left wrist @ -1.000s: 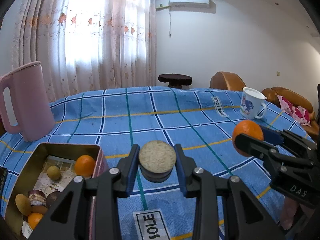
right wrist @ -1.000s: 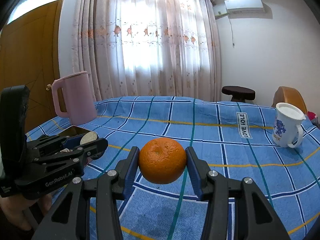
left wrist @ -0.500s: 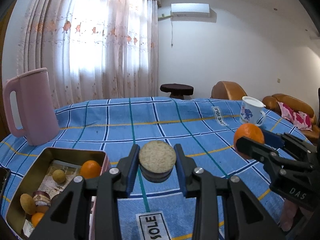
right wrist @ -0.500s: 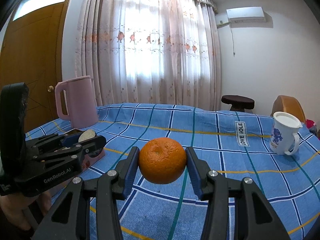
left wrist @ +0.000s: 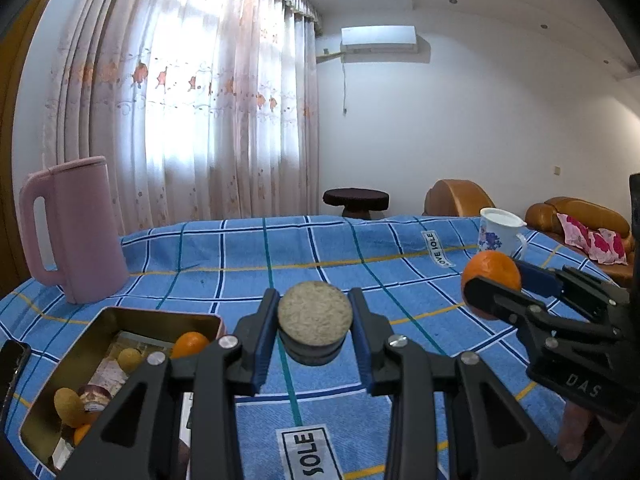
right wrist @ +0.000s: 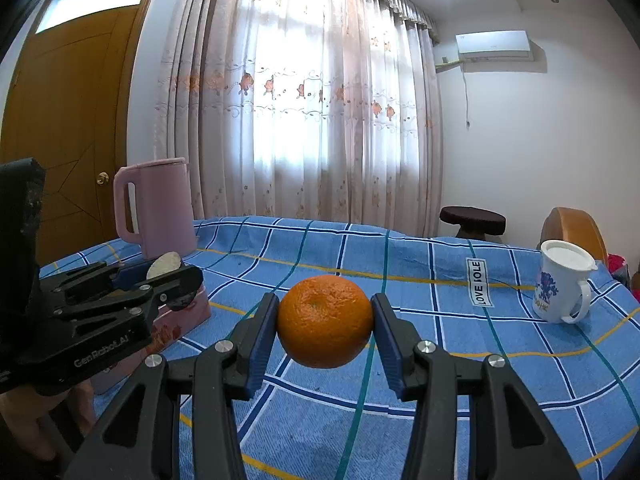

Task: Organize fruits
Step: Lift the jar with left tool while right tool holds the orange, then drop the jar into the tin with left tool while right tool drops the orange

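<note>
Sitting at the centre of the right wrist view, the orange (right wrist: 325,321) is being pinched by the right tongs (right wrist: 325,330). The left tongs (left wrist: 315,326) are clamping a round, rough-topped disc (left wrist: 315,316). At lower left, the open tin (left wrist: 120,316) is holding a smaller orange (left wrist: 190,343) and several yellowish fruits (left wrist: 69,405), above the blue checked surface (left wrist: 248,256).

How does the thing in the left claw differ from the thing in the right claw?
The left claw holds a flat round disc, beige and grainy on top with a dark base; the right claw holds a smooth orange, ball-shaped. The disc is low, the orange is taller. Both are gripped above the blue cloth.
</note>
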`<state>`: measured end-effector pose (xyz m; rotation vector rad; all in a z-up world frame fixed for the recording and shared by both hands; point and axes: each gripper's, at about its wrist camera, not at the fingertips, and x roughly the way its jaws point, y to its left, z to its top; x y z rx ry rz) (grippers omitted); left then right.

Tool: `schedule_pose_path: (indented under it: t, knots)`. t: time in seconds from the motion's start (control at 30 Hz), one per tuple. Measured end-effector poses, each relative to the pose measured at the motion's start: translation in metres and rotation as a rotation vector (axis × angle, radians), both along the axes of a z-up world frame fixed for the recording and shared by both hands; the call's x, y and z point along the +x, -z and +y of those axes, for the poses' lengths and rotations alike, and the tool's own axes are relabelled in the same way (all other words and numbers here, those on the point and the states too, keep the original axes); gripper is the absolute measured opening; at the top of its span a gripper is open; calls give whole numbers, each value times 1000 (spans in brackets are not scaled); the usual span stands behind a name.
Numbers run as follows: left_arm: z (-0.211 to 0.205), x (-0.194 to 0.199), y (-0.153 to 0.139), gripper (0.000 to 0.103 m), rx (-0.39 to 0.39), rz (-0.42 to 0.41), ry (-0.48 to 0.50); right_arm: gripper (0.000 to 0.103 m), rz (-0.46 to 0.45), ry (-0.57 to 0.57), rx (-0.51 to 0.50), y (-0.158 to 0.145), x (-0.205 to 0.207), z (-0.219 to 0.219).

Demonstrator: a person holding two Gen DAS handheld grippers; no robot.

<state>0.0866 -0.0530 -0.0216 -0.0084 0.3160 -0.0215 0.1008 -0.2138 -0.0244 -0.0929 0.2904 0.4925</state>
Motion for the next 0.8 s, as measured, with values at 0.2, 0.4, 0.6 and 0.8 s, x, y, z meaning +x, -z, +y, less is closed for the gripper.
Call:
schedule_pose_path:
  t: [0.2, 0.4, 0.6, 0.8]
  knots:
    - [1, -3, 0, 36, -8, -1, 8, 49, -15, -2, -19, 0, -2, 3]
    - [7, -10, -1, 36, -29, 12, 21, 49, -3, -14, -37, 1, -4, 16]
    - [39, -26, -5, 36, -67, 41, -27, 49, 37, -102, -34, -5, -6, 51]
    - [82, -39, -9, 36, -86, 73, -104, 49, 67, -231, -5, -20, -7, 100]
